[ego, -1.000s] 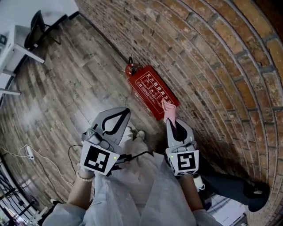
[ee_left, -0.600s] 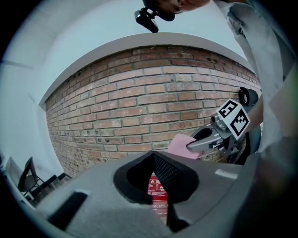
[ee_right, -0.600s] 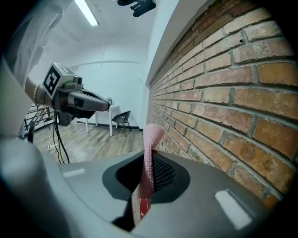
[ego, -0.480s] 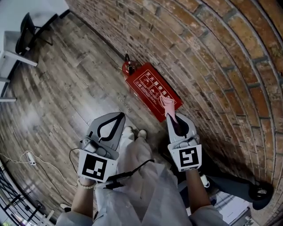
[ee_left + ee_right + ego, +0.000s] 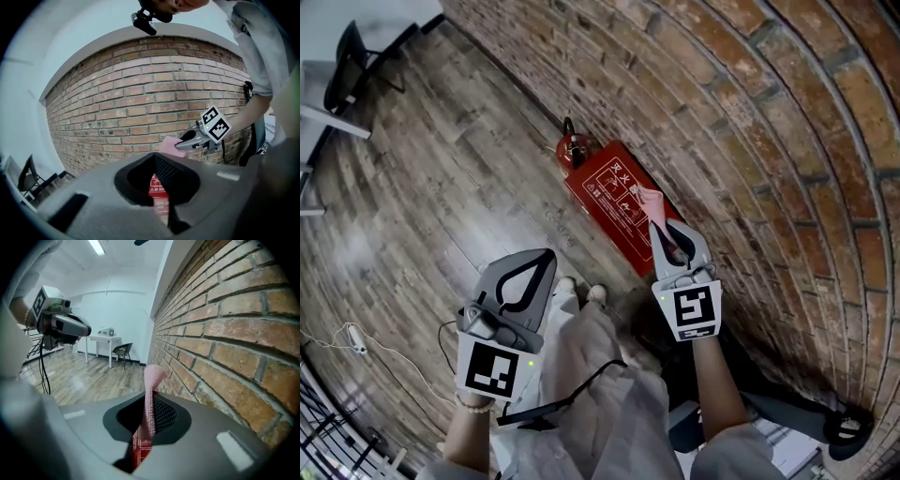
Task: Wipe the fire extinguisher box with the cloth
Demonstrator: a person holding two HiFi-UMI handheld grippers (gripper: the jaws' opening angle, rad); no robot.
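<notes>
right gripper (image 5: 662, 226) pinches pink knit cloth (image 5: 649, 199) over red metal fire extinguisher box (image 5: 607, 186); left gripper (image 5: 546, 254) pressed together, empty; wiping probably barely begun.

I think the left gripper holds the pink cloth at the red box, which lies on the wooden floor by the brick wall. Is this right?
Not quite. It is the right gripper that holds the pink cloth; the right gripper view shows it pinched between the jaws. The left gripper is shut on nothing. The rest is right.
</notes>
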